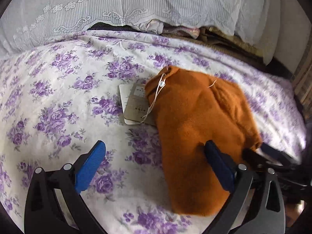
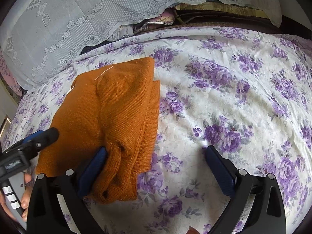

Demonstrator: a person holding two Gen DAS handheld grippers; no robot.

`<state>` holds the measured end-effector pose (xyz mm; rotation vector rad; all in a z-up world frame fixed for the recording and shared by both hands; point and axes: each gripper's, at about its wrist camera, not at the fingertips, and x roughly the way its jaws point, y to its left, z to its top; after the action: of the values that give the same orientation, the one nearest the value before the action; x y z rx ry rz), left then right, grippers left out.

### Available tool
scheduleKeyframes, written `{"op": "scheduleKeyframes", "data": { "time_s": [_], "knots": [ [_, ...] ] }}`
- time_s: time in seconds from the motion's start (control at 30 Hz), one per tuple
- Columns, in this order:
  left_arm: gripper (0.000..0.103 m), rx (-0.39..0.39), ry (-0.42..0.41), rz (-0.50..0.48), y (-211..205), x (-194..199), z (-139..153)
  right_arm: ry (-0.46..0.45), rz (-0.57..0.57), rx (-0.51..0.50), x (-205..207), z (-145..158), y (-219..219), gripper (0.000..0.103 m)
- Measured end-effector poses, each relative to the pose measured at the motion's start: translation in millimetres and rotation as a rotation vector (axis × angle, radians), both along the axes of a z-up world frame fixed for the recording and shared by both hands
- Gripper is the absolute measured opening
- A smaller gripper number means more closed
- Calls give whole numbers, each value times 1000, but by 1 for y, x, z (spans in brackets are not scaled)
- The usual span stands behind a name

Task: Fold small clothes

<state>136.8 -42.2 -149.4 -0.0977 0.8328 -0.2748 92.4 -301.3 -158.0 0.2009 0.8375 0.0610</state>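
Here, nearest each camera, both tools stand with their fingers spread wide and pinching nothing. The left tool has its blue left pad over bare bedding and its right pad resting against the near part of the rust-orange knit garment, likely to steady the cloth. The right tool mirrors this: its left pad touches the bunched near corner of the same garment while its right pad hangs over the floral bedsheet. In the right wrist view the left tool shows at the lower left edge, laid on the garment's near-left side, with a hand around its handle. The garment lies on the bed, already doubled into a rough rectangle with layered edges along one side, so the fold seems well along and the open fingers suit pressing or regrasping. Just beyond, a cardboard hang tag on its string pokes out from under the garment's far-left edge. Farthest off, a white lace cover drapes over stacked things behind the bed.
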Motion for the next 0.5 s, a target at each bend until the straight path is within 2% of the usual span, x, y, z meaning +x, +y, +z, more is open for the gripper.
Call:
{"op": "scheduleKeyframes", "data": {
  "time_s": [0.13,0.3,0.4,0.5],
  "knots": [
    [99,-15,-10,-22,3,-8,-1,-2,-10,27,-3,0,-2,100],
    [98,-85,15,-70,8,-10,-1,-9,-15,60,-9,0,-5,100],
    [98,-55,-47,-47,9,-11,14,11,-10,78,-5,7,-11,100],
    [98,-38,-77,-35,6,2,27,-79,-66,54,0,34,-11,100]
  ]
}}
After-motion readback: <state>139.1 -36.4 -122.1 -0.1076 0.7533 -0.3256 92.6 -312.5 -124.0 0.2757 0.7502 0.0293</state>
